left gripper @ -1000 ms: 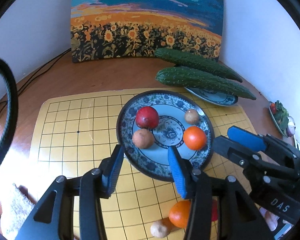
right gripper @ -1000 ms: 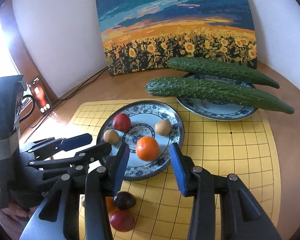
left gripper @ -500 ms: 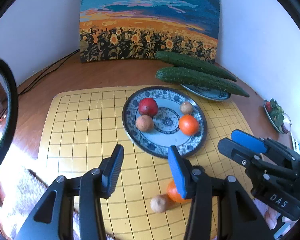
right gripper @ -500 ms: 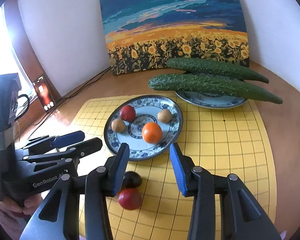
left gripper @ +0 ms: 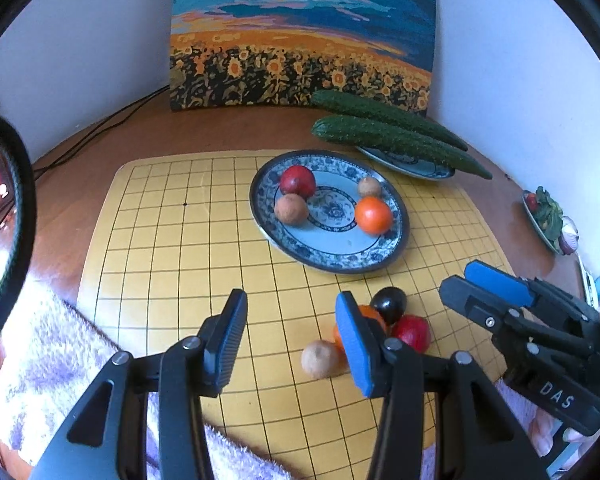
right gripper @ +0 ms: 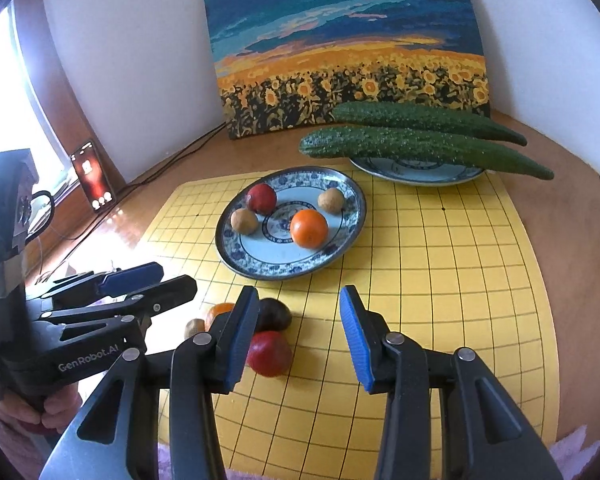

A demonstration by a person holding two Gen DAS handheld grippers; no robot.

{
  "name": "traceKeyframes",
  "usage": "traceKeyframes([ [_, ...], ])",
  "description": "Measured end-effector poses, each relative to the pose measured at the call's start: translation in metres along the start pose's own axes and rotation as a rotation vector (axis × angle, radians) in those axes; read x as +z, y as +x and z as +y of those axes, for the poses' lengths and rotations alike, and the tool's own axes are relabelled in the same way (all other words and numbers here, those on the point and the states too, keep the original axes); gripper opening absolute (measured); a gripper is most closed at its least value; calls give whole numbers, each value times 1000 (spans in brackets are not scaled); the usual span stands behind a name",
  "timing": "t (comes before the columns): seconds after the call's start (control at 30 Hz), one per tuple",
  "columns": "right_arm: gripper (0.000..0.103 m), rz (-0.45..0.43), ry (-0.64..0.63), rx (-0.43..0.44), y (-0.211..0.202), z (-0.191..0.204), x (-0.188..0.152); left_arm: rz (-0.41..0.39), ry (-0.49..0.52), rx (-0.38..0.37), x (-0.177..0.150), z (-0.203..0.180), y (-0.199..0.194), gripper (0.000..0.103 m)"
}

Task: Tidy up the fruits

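Observation:
A blue patterned plate [left gripper: 332,262] [right gripper: 260,268] on the yellow grid mat holds a red fruit [left gripper: 298,181], two small brown fruits [left gripper: 291,209] and an orange [left gripper: 373,215]. Near the mat's front lie a loose brown fruit [left gripper: 320,359], an orange [left gripper: 370,314] partly behind my finger, a dark plum [left gripper: 389,304] [right gripper: 274,314] and a red fruit [left gripper: 411,332] [right gripper: 269,353]. My left gripper [left gripper: 290,342] is open and empty, just left of this cluster. My right gripper [right gripper: 298,338] is open and empty, just right of it.
Two cucumbers [left gripper: 396,138] lie across a second plate [left gripper: 412,162] at the back right. A sunflower painting [left gripper: 300,36] leans on the wall. A small dish of vegetables [left gripper: 548,216] sits at the far right. A phone [right gripper: 92,180] stands at the left. A fuzzy cloth [left gripper: 52,360] lies at the mat's front.
Both grippers have pulled back from the plate toward the mat's front and stay open. The loose fruits near the front edge have come fully into view.

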State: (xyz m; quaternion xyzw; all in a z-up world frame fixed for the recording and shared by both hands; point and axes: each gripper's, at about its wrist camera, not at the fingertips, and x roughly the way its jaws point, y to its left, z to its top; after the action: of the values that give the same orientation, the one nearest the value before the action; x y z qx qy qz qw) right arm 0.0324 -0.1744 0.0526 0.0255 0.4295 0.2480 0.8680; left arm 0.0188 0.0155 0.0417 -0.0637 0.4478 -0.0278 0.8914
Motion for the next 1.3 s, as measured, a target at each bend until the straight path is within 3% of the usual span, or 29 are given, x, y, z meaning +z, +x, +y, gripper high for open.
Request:
traceKeyframes([
  [0.57, 43, 36, 27, 0, -5, -5, -24, 23, 22, -23, -22, -10, -2, 48],
  [1.3, 43, 58, -38, -17, 5, 7, -37, 31, 43, -5, -33, -11, 11, 48],
])
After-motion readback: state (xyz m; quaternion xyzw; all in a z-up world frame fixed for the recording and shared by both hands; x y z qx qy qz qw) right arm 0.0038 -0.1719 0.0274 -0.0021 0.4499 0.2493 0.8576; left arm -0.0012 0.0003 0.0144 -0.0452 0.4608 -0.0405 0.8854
